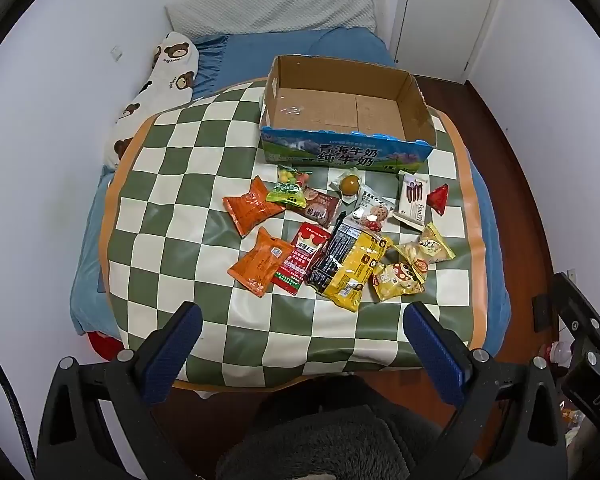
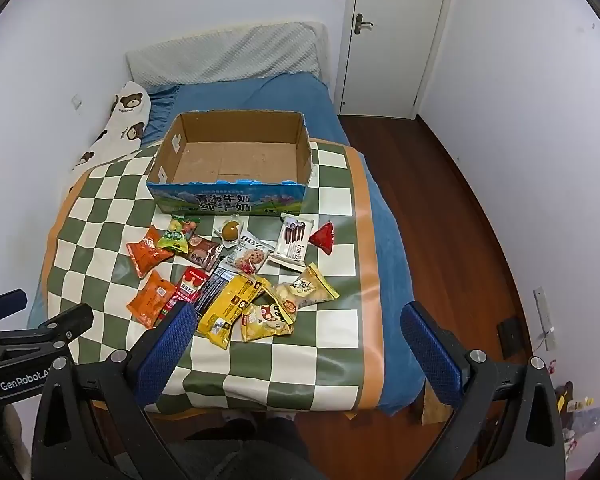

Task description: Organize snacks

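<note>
Checkered mat [image 1: 180,184] on bed, snacks [image 1: 336,236] scattered just beyond both tongs — L [image 1: 300,340] & R [image 2: 298,338] wide, empty

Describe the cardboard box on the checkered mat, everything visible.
The cardboard box is a shallow open tray of brown corrugated card with a roughly torn top edge. Its near outer wall is printed blue and green with large Chinese characters. Inside it looks empty, bare flaps showing. It sits flat at the far end of the checkered mat, snacks lying just before it.
</note>
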### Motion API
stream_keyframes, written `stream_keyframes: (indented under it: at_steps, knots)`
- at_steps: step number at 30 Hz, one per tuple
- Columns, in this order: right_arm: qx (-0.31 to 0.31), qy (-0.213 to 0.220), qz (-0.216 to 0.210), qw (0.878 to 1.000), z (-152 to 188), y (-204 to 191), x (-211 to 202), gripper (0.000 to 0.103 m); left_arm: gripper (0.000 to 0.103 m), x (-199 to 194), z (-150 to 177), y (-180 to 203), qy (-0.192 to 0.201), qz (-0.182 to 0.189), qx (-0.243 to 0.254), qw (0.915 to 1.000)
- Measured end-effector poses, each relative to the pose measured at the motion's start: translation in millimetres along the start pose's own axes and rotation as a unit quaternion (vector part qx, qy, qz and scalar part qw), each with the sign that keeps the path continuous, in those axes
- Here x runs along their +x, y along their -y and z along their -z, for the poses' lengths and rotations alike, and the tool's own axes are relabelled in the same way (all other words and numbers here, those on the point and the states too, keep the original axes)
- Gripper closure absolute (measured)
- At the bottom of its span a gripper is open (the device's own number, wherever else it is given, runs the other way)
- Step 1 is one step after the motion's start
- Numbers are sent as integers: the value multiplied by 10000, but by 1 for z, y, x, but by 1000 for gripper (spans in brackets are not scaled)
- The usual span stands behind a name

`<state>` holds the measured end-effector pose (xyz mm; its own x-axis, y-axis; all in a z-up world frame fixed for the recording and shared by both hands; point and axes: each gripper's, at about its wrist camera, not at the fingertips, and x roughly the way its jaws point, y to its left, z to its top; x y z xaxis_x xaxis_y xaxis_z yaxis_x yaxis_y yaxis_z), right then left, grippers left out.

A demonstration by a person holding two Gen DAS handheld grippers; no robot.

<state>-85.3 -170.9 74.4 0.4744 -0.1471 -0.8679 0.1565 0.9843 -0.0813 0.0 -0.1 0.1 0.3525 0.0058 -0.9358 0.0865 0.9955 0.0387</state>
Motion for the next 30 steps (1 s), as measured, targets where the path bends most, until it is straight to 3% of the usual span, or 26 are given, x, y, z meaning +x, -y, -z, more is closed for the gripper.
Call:
stream_keyframes:
  at_steps: [30]
  knots:
    - [-8,-45,38,10000,-5,-7,2,0,0,0,0,-5,24,53,-17,10000]
